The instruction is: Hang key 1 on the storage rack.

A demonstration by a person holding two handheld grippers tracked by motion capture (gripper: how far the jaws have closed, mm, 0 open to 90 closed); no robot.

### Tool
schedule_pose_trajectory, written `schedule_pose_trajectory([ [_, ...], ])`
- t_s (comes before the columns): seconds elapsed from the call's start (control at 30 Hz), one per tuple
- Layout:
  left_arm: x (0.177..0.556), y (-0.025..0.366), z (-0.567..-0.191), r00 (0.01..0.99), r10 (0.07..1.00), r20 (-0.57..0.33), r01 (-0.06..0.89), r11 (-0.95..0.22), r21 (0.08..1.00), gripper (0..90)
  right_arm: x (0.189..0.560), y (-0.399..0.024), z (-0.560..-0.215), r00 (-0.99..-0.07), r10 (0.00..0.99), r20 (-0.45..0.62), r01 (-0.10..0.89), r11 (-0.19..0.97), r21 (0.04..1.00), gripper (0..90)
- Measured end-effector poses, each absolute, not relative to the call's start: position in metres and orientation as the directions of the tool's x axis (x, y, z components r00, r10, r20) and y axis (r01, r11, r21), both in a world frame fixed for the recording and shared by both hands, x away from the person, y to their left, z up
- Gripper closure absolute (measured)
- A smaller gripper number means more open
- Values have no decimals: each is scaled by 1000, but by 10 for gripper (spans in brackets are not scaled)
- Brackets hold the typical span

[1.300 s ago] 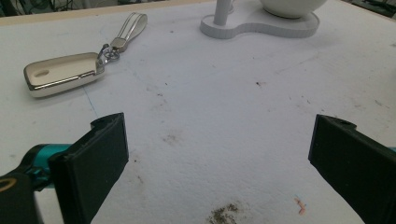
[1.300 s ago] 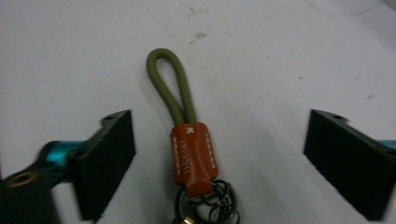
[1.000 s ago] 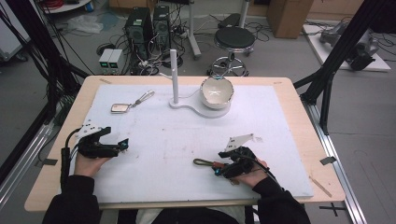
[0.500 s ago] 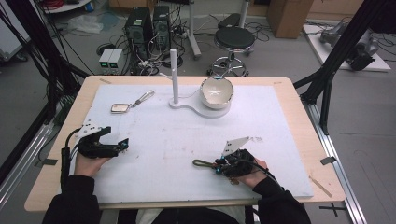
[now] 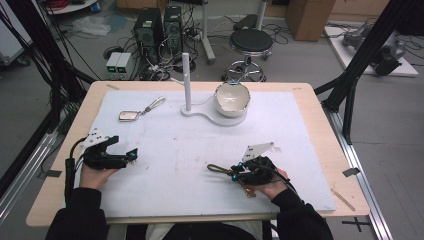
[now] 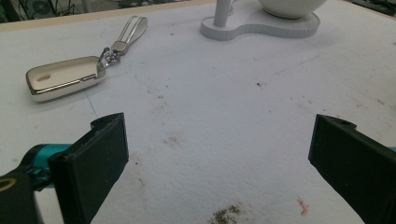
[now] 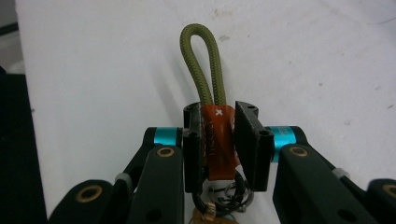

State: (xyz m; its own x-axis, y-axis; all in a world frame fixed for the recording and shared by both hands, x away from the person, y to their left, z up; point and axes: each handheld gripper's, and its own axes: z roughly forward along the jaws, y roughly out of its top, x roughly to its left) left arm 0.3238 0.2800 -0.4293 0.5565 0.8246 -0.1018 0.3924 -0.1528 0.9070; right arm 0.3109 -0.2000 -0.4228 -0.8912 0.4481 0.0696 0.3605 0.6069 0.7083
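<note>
A: Right claw (image 7: 219, 140)?
B: Just closed; orange leather tab of the olive cord-loop keychain (image 7: 218, 140) is pinched, low over the white surface (image 5: 200, 165), near front edge.
A: Left claw (image 6: 219, 154)?
B: Spread wide, nothing held; cream key fob (image 6: 63, 77) is seen beyond.

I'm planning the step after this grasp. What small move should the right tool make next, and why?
Probably lift straight up a little. The right tool is shut on the keychain's orange tab, its olive cord loop lying on the white mat. The stand's post may be the goal.
</note>
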Motion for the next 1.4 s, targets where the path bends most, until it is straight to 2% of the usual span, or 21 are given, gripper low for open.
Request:
schedule_pose_trajectory([
  [0.4, 324, 281, -429, 557, 824, -106, 388, -145, 910, 53, 327, -198, -399, -889, 456, 34, 343, 615, 710, 731],
  [0.8, 324, 280, -429, 553, 826, -107, 390, -143, 910, 53, 354, -208, -366, -861, 508, 19, 335, 538, 774, 730],
  [1.4, 324, 281, -429, 554, 825, -111, 390, -140, 910, 53, 388, -189, -322, -868, 497, 1, 299, 519, 801, 730],
])
